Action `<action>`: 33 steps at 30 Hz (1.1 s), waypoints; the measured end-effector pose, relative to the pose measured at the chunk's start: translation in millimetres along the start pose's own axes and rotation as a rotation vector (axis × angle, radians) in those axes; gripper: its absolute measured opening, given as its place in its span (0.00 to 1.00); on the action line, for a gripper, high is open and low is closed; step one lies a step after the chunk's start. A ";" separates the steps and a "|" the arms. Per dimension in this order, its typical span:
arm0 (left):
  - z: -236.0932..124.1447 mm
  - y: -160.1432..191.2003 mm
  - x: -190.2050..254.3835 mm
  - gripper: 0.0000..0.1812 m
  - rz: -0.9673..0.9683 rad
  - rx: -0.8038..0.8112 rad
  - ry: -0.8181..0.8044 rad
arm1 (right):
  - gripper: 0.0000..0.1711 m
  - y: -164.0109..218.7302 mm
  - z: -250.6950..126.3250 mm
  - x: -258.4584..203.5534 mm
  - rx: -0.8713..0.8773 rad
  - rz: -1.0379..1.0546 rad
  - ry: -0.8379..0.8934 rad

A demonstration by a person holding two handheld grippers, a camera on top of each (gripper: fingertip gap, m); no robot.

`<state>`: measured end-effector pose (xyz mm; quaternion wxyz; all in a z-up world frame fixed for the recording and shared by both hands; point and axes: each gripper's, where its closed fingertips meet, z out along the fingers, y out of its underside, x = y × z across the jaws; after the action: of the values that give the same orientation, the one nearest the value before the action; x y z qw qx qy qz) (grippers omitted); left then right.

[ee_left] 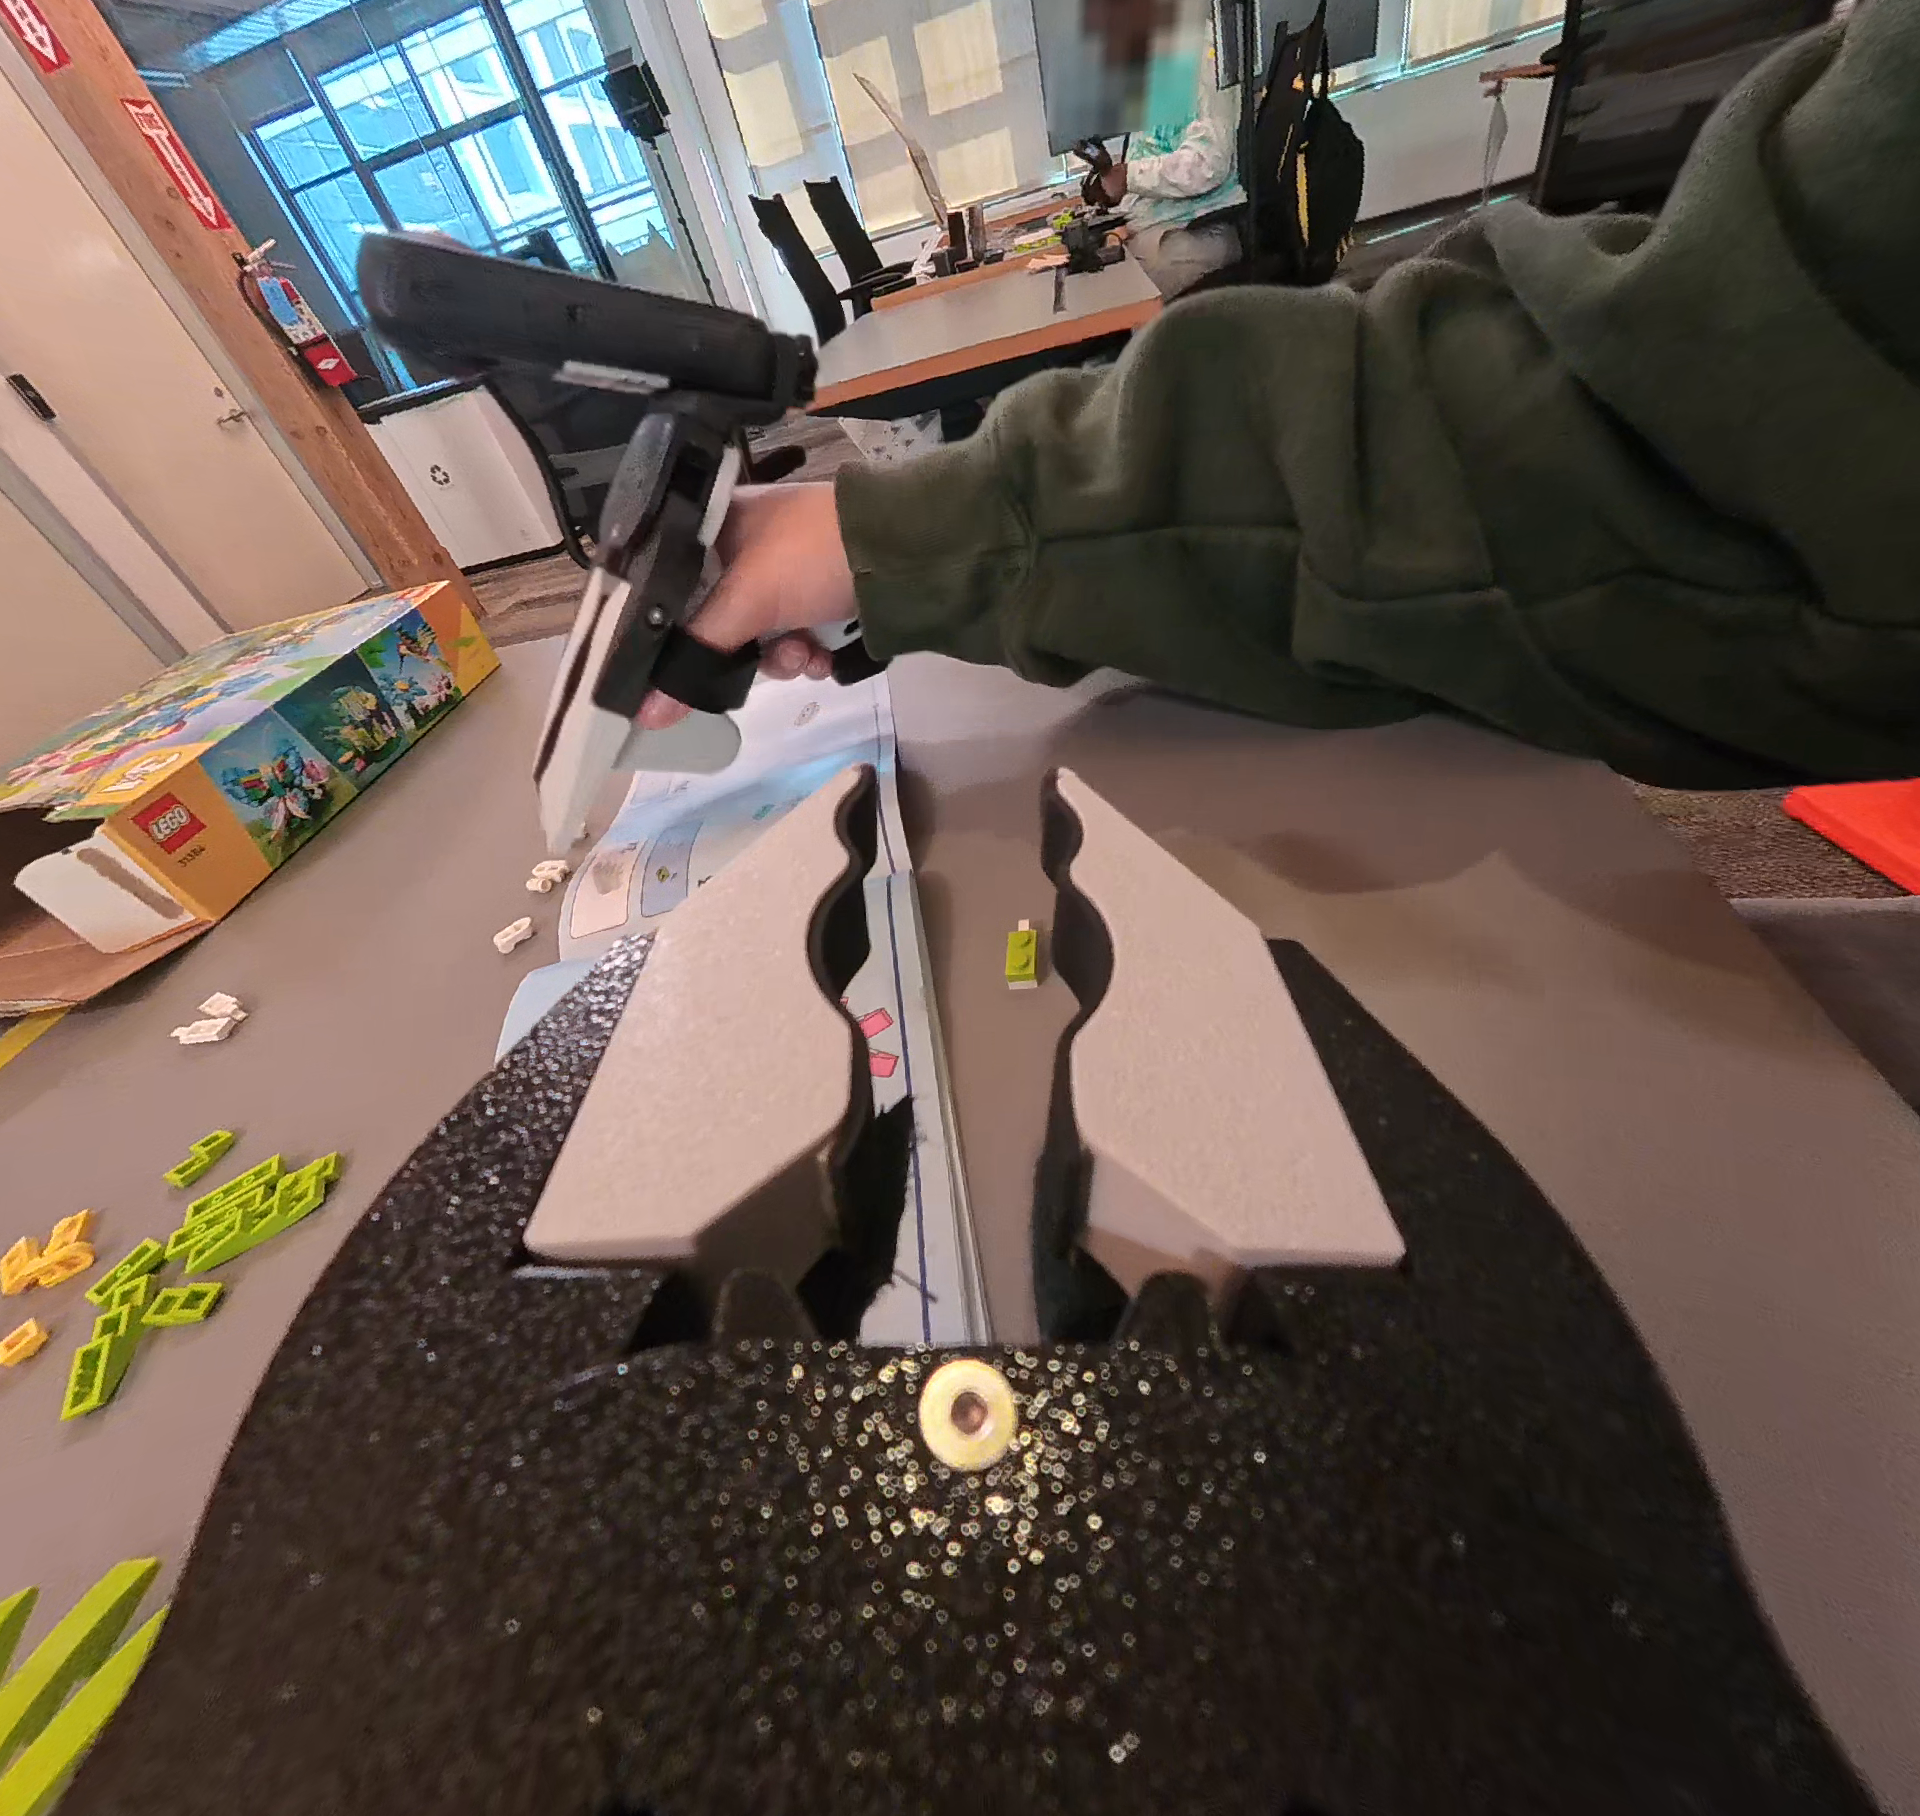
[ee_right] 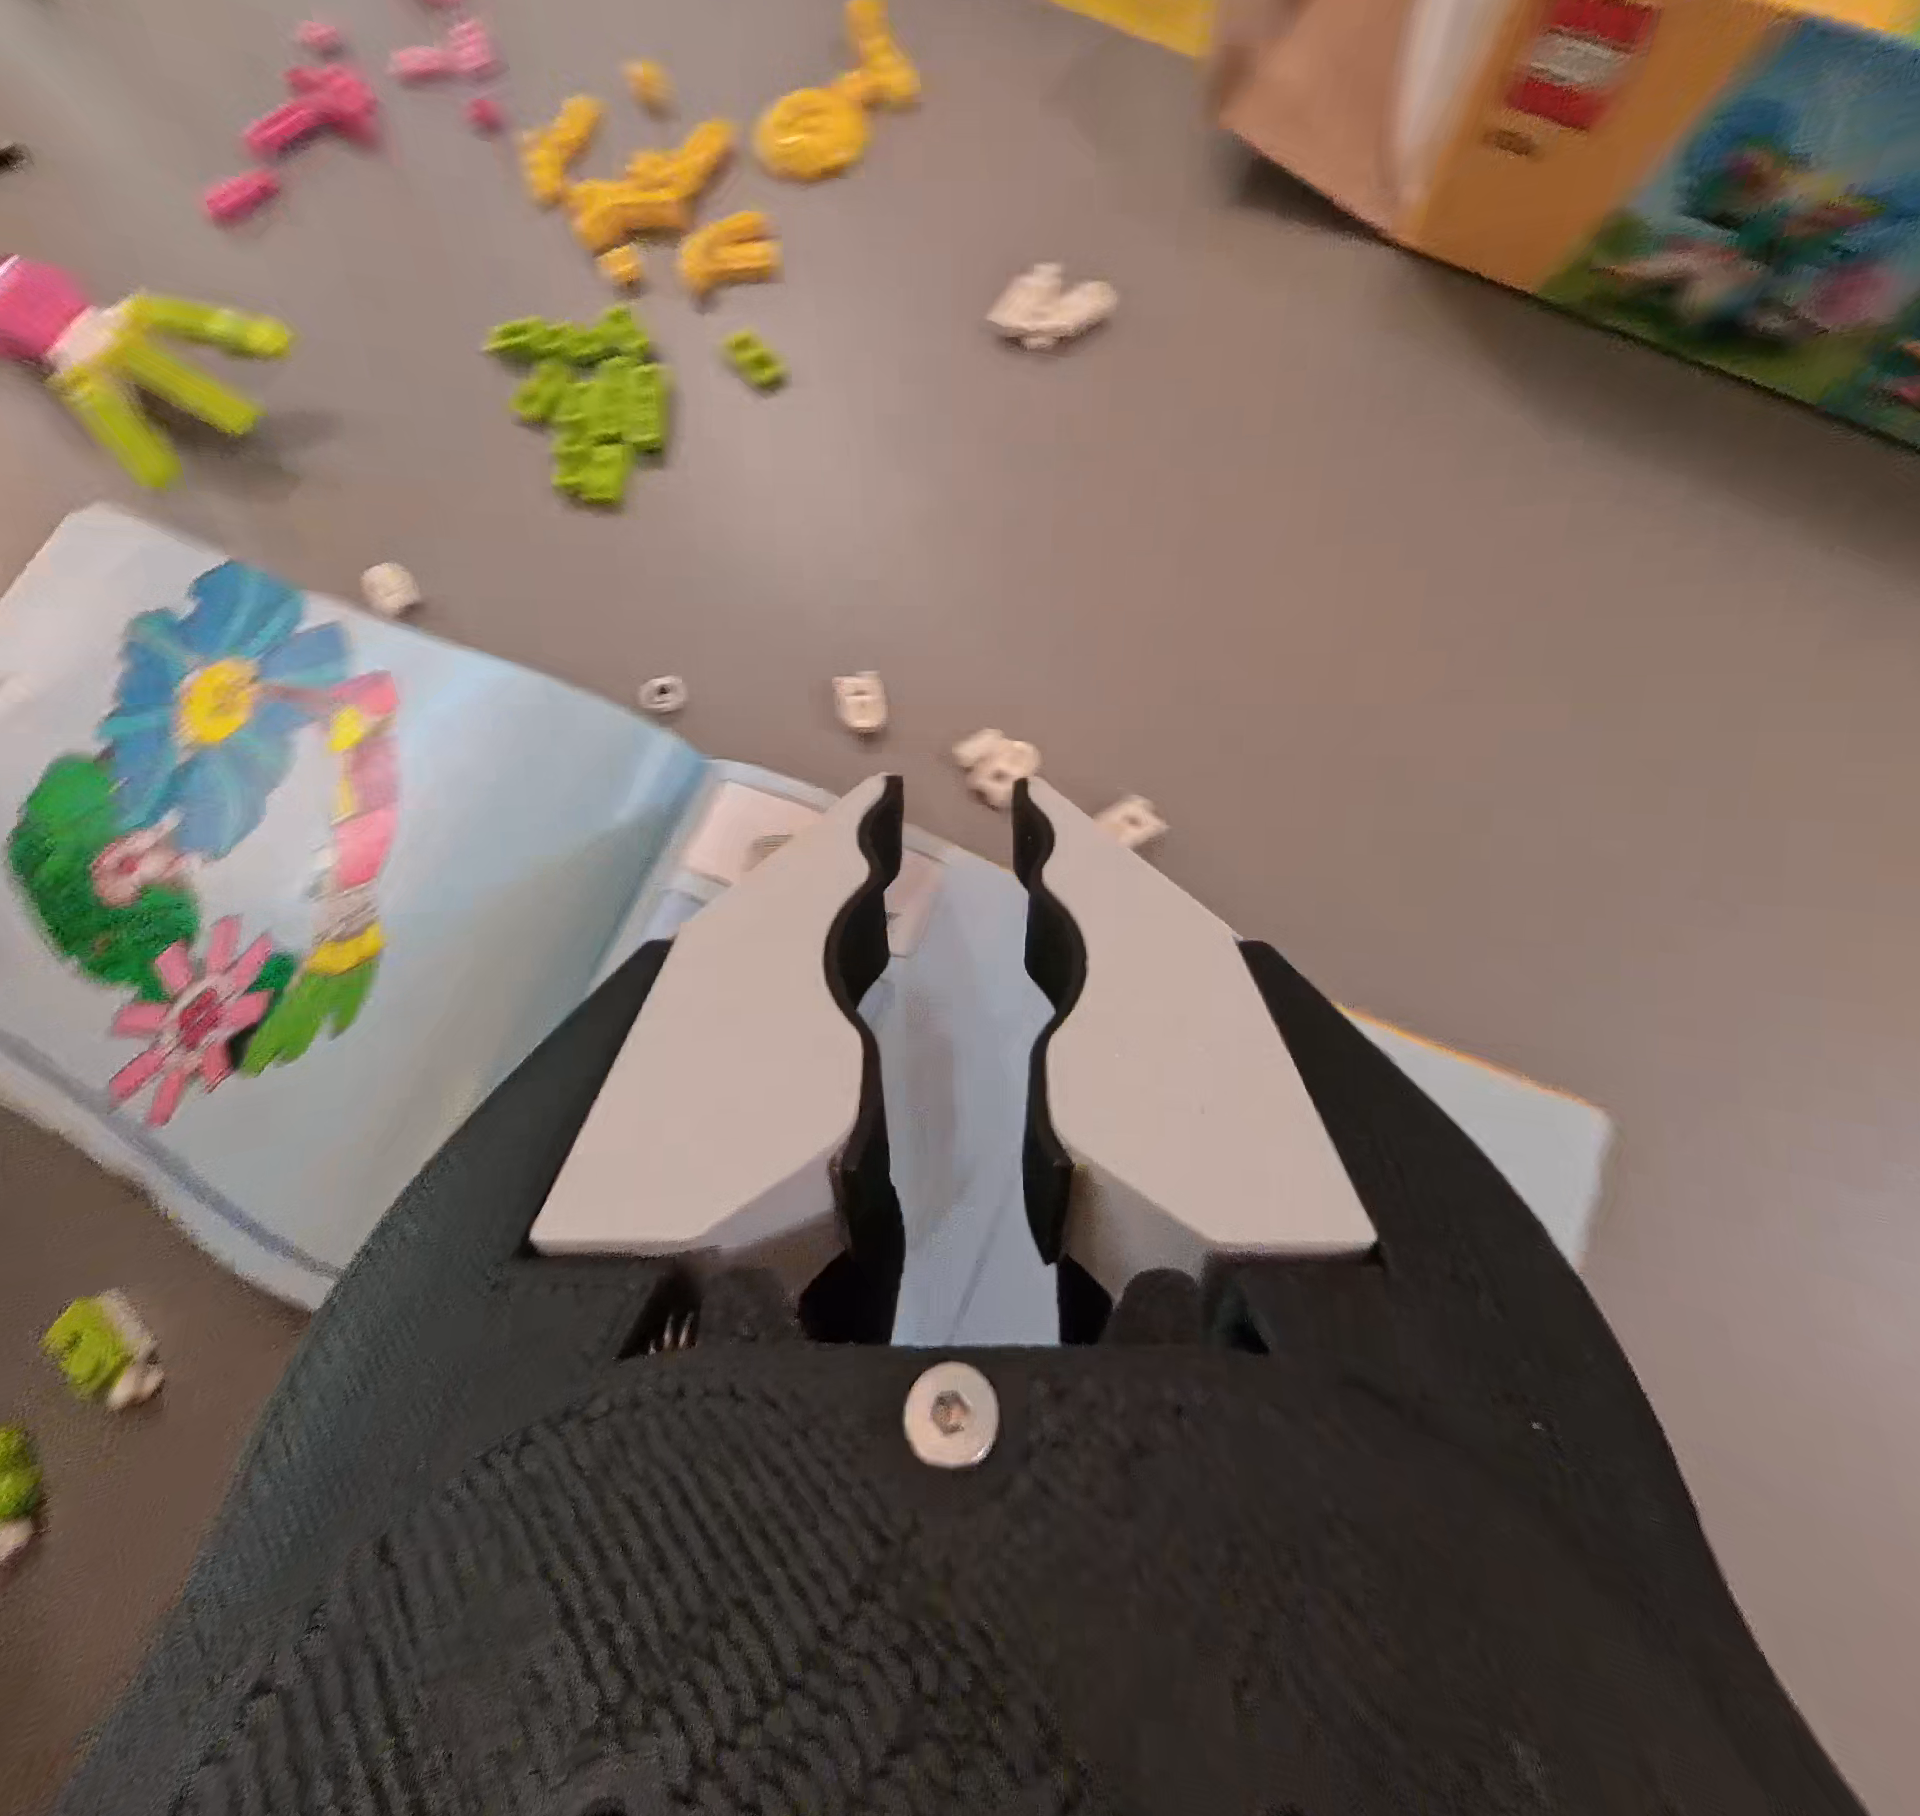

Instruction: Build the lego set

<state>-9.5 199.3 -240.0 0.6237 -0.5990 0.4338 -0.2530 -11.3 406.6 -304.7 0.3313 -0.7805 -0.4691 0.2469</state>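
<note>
My left gripper (ee_left: 961, 790) is open and empty, low over the grey table. A small lime-and-white brick stack (ee_left: 1023, 956) lies on the table between its fingers, near the right one. The open instruction booklet (ee_left: 727, 831) lies under its left finger. My right gripper (ee_right: 956, 790) is open with a narrow gap and empty, over the booklet's edge (ee_right: 260, 831). Small white pieces (ee_right: 992, 764) lie just past its tips. In the left wrist view it (ee_left: 561, 810) points down at white pieces (ee_left: 545, 873).
Loose lime (ee_right: 592, 395), yellow (ee_right: 665, 177) and pink pieces (ee_right: 312, 104) lie on the table, with a pink-and-lime part-built piece (ee_right: 135, 353). The set's open box (ee_left: 260, 779) stands at the far left. A red object (ee_left: 1860, 821) sits at the right edge. Some 20 cm of space lies between my two pairs of fingers.
</note>
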 end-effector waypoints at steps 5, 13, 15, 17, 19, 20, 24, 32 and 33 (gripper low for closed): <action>0.0 -0.4 0.7 0.16 0.005 0.001 0.002 | 0.08 16.1 14.9 -41.3 -0.188 -0.195 -0.146; 0.7 -1.9 2.4 0.16 0.005 0.008 0.006 | 0.06 -58.1 46.3 -6.7 -0.110 -0.025 -0.035; 0.2 -1.9 2.2 0.16 0.006 0.008 0.004 | 0.06 -69.5 66.9 18.6 -0.101 0.024 0.064; -0.6 -2.1 1.6 0.16 0.009 0.009 0.000 | 0.05 -69.8 84.5 36.9 -0.116 0.057 0.126; -0.6 -2.3 1.4 0.16 0.006 0.011 0.001 | 0.07 -70.1 97.9 44.8 -0.098 0.145 0.123; -0.2 -1.9 1.7 0.16 0.005 0.009 0.003 | 0.08 -71.6 102.5 46.8 -0.079 0.197 0.110; 0.3 -1.7 1.9 0.16 0.000 0.010 0.007 | 0.11 -80.5 110.4 49.3 -0.004 0.328 0.059; 0.2 -1.1 1.8 0.16 -0.004 0.008 0.008 | 0.05 -81.0 115.8 50.3 -0.049 0.232 0.119; 0.1 -1.1 1.5 0.16 -0.002 0.008 0.006 | 0.03 -80.2 115.6 51.1 -0.058 0.198 0.140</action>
<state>-8.4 197.9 -239.3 0.6246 -0.5962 0.4339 -0.2572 -115.0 512.7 -324.6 0.3143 -0.8476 -0.3726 0.2097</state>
